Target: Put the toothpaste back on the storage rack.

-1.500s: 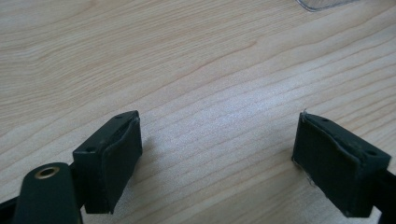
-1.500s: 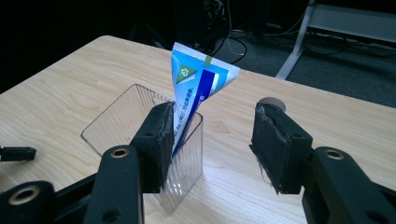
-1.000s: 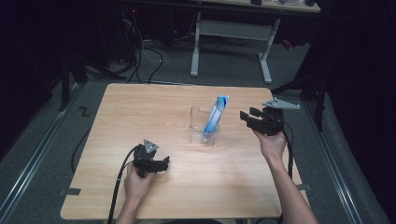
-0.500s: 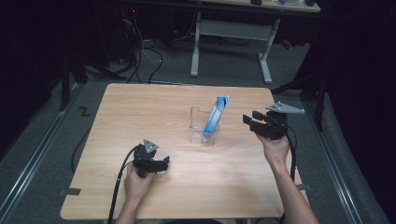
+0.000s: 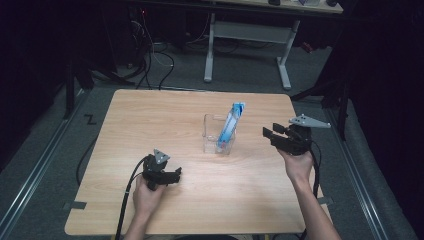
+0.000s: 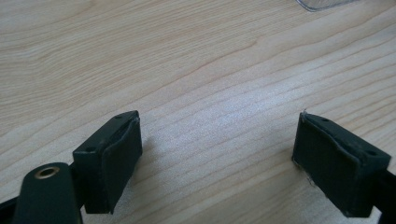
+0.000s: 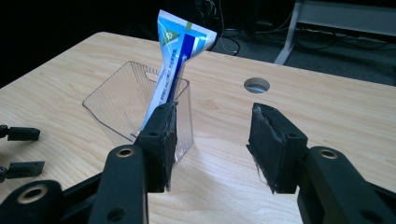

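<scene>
Where clear bin stands, blue-white packet leans inside.

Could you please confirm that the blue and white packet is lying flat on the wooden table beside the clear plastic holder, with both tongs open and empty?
Not quite: the blue and white packet stands tilted inside the clear plastic holder, not flat on the wooden table, as the right gripper view shows. The left tongs and right tongs are indeed open and empty.

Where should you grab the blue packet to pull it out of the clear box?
Probably by its top end: the blue packet leans upright in the clear box, its upper part sticking well above the rim. Come from above, pinching its flat faces, since the walls block the lower part.
</scene>
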`<state>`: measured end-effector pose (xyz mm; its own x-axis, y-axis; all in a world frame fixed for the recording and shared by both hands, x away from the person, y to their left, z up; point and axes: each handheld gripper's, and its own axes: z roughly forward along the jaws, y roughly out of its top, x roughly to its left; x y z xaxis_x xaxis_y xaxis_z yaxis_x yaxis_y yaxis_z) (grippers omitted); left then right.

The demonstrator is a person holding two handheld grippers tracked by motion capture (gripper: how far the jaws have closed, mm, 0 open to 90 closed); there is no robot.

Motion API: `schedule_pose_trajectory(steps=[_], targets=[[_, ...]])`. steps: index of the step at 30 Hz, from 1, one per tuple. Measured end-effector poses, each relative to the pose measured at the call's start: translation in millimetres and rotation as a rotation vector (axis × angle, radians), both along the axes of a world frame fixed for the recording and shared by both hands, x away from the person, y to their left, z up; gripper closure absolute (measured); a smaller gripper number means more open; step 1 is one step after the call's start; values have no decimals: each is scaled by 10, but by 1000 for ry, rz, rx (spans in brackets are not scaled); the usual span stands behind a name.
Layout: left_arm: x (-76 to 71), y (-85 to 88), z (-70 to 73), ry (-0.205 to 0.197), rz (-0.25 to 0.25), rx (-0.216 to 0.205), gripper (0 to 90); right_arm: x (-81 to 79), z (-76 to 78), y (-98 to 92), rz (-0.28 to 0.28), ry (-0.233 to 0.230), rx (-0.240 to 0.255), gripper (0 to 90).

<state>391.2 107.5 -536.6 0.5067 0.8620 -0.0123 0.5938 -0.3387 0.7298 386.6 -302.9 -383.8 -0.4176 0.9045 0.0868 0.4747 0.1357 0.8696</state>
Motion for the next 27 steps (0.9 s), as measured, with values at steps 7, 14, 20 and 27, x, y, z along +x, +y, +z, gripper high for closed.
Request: schedule_pose_trajectory(steps=[7, 14, 20, 27], targets=[[0, 0, 0, 0, 0, 0, 159, -62, -65, -30, -3, 6, 9, 517], [0, 0, 0, 0, 0, 0, 160, -111, -121, -60, -10, 14, 17, 518], [0, 0, 0, 0, 0, 0, 159, -155, -171, -69, -8, 13, 28, 518], [0, 0, 0, 0, 0, 0, 159, -187, -247, -74, -3, 19, 45, 519]])
